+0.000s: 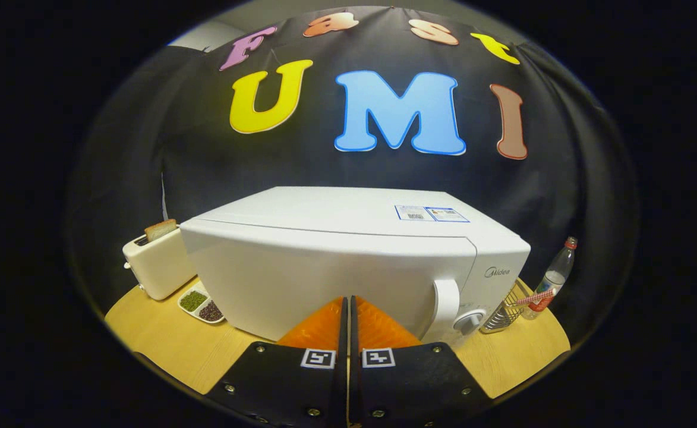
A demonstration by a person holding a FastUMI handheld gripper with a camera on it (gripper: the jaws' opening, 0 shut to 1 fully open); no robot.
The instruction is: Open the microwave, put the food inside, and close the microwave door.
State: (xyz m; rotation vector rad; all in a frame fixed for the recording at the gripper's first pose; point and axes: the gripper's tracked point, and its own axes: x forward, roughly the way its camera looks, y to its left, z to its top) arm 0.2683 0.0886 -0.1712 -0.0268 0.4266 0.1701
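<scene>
Looking along my tongs (347,306), the two orange fingers (318,326) lie pressed together with only a thin seam between them, and they hold nothing. Just ahead of their tips stands the white microwave (336,261) on the wooden table (164,345), its door (324,276) closed and facing me.

The step in hand, as I judge it, is opening that door. The white handle (447,303) runs upright at the door's right side, to the right of my fingertips, with a round dial (469,321) just below and beside it. To do this well I would part the fingers first, shift right, hook or pinch the handle squarely, and pull in an arc about the left hinge rather than straight back, so the oven does not slide.

The food I take to be the divided dish (201,306) of green and dark beans, left of the microwave, before the toaster (158,261) with its bread slice.

The brand "Midea" (497,272) reads on the control panel. The stickers (431,214) on the oven's top are too small to read.
</scene>
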